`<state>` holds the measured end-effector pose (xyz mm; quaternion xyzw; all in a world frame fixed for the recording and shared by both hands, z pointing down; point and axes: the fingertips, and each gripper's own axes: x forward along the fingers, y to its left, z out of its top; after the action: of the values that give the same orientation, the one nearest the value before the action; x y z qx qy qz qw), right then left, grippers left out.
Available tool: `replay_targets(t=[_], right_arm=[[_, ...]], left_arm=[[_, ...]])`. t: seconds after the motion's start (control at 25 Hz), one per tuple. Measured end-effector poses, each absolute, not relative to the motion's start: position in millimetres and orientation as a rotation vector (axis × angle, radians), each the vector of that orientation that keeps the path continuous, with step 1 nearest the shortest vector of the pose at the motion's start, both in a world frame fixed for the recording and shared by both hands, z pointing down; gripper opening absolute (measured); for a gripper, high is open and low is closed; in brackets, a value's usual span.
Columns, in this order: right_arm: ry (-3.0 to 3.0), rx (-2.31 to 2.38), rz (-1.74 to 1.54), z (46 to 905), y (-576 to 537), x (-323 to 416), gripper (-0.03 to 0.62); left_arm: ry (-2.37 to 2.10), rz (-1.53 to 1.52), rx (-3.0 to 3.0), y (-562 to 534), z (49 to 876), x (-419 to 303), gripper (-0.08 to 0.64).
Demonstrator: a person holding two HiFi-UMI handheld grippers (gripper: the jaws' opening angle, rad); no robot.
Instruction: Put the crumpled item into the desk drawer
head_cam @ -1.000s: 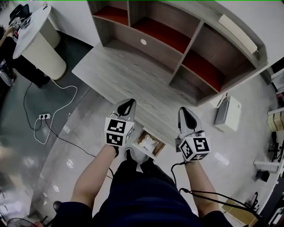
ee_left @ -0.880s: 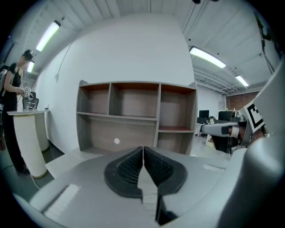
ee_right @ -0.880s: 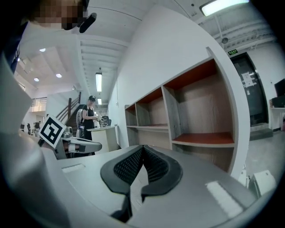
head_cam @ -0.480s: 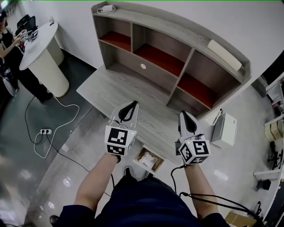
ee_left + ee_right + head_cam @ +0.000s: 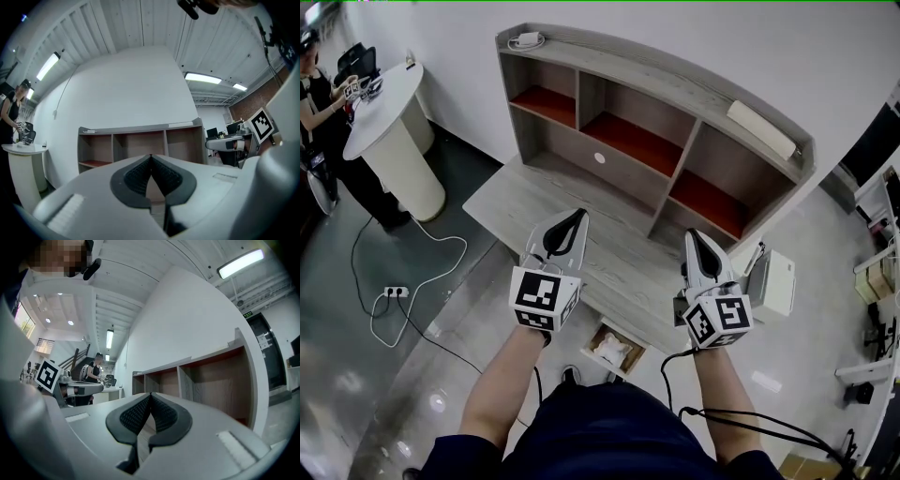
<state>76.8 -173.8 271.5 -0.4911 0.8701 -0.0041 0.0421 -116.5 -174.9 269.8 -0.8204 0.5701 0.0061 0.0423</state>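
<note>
The white crumpled item (image 5: 612,349) lies in the small open wooden drawer (image 5: 592,336), which juts out under the near edge of the grey wood-grain desk (image 5: 525,202). The person's dark trousers (image 5: 609,422) cut off the drawer's near side. The item shows too small to tell its long axis. Above that edge, the left gripper (image 5: 578,215) and the right gripper (image 5: 691,234) each have their jaws pressed together on nothing.

Bright, even light from ceiling strips (image 5: 202,78); floor (image 5: 394,375) glares; fisheye edges bend, perhaps slightly soft.
</note>
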Motion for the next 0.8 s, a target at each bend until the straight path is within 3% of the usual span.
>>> replay_targets(t=[0.8], right_arm=[[2.669, -1.533, 0.031, 267.7, -164.1, 79.4, 0.006]], left_arm=[[1.791, -0.005, -2.517, -165.1, 278.9, -136.3, 0.005]])
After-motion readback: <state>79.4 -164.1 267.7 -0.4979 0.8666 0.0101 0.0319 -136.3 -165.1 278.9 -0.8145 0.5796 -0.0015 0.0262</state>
